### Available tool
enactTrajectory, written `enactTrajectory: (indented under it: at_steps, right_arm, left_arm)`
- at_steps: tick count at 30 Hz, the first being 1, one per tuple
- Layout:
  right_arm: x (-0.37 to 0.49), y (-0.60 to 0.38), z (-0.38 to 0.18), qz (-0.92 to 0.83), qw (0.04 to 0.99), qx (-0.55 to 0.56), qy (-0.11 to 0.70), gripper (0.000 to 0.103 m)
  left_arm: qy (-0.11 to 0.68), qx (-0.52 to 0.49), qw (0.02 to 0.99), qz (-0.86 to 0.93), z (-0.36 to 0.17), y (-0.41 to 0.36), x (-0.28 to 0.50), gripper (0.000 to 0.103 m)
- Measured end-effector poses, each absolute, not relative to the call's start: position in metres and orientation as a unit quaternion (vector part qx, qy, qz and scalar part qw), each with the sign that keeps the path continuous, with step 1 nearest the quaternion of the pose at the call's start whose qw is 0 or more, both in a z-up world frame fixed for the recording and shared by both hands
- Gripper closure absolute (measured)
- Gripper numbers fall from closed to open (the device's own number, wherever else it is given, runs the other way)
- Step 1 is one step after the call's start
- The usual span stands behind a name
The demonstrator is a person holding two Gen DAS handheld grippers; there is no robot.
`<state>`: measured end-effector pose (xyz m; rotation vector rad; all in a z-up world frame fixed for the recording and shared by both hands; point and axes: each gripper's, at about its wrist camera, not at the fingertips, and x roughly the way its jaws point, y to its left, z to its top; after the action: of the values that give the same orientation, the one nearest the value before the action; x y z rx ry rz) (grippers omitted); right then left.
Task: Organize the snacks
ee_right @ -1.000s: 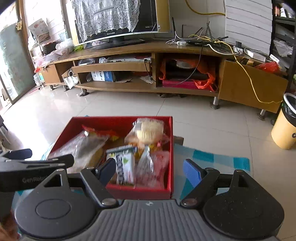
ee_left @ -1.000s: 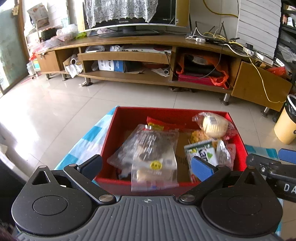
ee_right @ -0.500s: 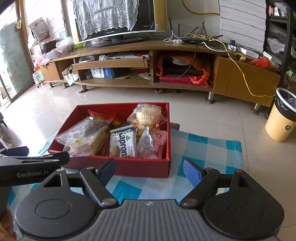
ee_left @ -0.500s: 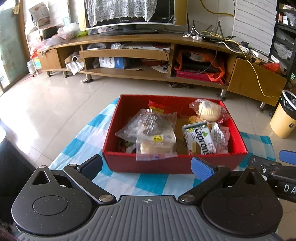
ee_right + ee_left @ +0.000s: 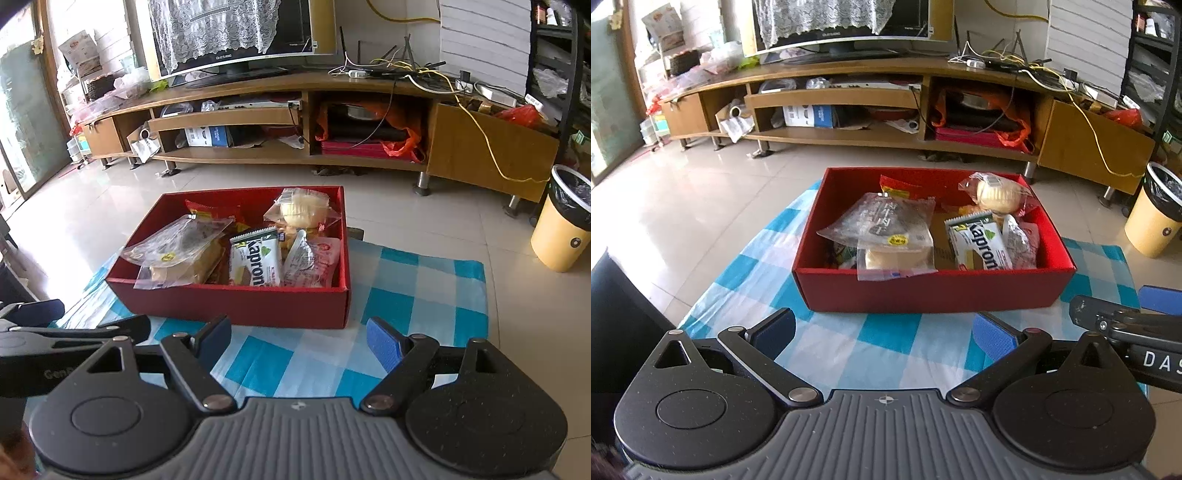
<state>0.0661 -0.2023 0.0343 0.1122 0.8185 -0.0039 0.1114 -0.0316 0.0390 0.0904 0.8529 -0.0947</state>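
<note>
A red box [image 5: 934, 291] [image 5: 236, 302] stands on a blue-and-white checked cloth [image 5: 871, 343] [image 5: 417, 295] on the floor. It holds several snacks: a clear bag with bread [image 5: 890, 236] [image 5: 181, 254], a green-and-white wafer pack [image 5: 982, 243] [image 5: 255, 258], a wrapped round bun [image 5: 997, 195] [image 5: 303, 210], a red packet [image 5: 897, 186] [image 5: 214, 214]. My left gripper [image 5: 882, 332] is open and empty, in front of the box. My right gripper [image 5: 299, 341] is open and empty, in front of the box's right end.
A long wooden TV stand [image 5: 886, 107] [image 5: 295, 118] with a TV and cables runs along the back. A yellow bin [image 5: 1156, 218] [image 5: 561, 225] stands at the right. Tiled floor [image 5: 683, 206] lies to the left.
Both grippers have pulled back and up from the box, so the box looks farther and more cloth shows in front. Both stay open.
</note>
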Motion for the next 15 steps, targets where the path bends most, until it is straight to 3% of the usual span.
enactTrajectory:
  at_steps: [15]
  right_arm:
    - [0.027,-0.197,0.037,-0.005,0.919,0.066,0.389,0.022]
  left_arm:
    - [0.414,0.033,0.908,-0.059,0.043,-0.022,0.078,0.0]
